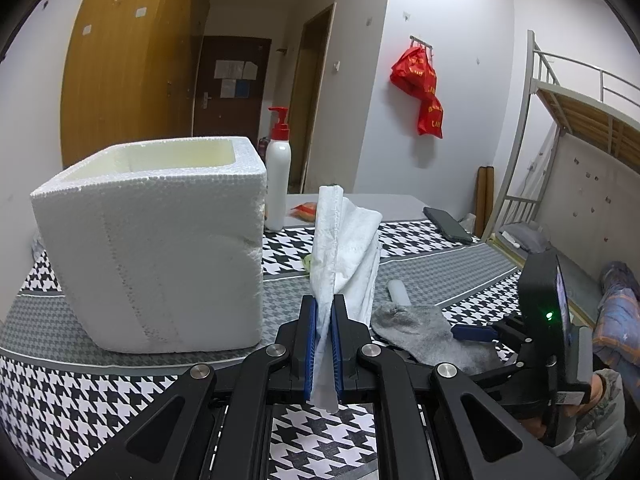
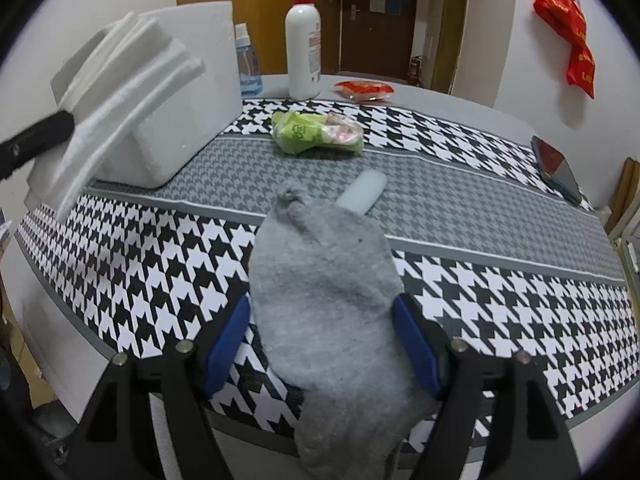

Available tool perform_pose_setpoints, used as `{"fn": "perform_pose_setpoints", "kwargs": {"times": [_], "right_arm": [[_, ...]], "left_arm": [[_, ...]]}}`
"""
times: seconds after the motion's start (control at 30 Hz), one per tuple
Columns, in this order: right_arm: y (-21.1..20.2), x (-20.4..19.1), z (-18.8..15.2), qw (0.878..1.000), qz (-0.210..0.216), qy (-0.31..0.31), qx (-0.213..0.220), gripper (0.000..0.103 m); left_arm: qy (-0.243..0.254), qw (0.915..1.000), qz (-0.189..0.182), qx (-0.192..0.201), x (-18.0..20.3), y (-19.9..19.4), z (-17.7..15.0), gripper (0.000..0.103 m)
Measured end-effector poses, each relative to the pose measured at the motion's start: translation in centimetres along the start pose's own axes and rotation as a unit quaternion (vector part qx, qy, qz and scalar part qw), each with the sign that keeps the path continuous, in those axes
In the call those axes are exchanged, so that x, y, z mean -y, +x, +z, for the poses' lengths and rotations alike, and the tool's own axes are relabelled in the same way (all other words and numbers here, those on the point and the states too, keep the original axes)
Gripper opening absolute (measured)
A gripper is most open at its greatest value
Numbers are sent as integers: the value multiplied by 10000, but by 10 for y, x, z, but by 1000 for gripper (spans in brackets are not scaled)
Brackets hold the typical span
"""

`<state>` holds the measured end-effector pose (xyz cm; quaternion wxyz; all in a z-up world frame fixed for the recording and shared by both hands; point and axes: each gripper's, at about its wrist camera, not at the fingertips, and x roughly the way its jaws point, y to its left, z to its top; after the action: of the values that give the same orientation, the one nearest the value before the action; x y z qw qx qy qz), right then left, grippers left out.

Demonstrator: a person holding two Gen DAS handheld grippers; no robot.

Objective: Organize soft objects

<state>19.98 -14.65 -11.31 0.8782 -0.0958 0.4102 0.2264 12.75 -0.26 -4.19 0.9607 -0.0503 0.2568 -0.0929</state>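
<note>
Gripping white cloth (image 1: pixel 344 248) (left gripper (image 1: pixel 324 348)), right gripper (image 2: pixel 320 344) straddles sock (image 2: pixel 320 280).

White pump bottle (image 2: pixel 303 48), green snack packet (image 2: pixel 316 133), dark phone (image 2: pixel 557 170), perhaps a wallet, on houndstooth cloth (image 2: pixel 480 288).

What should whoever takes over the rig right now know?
Left gripper: shut on the white cloth, held in the air beside the foam box.
Right gripper: open, fingers either side of the grey sock, which lies on the table with its end hanging over the near edge.
Done: cloth picked up. The box interior is hardly visible, so its contents are unknown.
Left: probably drop the cloth into the box, then grasp the sock and box it too.
</note>
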Motion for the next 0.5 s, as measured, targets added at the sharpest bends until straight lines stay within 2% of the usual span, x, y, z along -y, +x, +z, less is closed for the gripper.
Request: {"fn": "perform_pose_setpoints", "kwargs": {"times": [0.13, 0.2, 0.4, 0.5], "right_arm": [[1, -2, 3, 10000, -32, 11, -62, 81], [1, -1, 4, 9999, -79, 61, -68, 76], [-6, 8, 2, 9996, -184, 206, -93, 41], [-10, 11, -2, 9994, -219, 258, -88, 19]], "left_arm": [[-15, 10000, 10, 20, -2, -4, -2, 8], [-23, 10000, 18, 31, -2, -5, -2, 8], [-19, 10000, -17, 40, -3, -8, -3, 8], [-5, 10000, -29, 66, -2, -10, -2, 8]]}}
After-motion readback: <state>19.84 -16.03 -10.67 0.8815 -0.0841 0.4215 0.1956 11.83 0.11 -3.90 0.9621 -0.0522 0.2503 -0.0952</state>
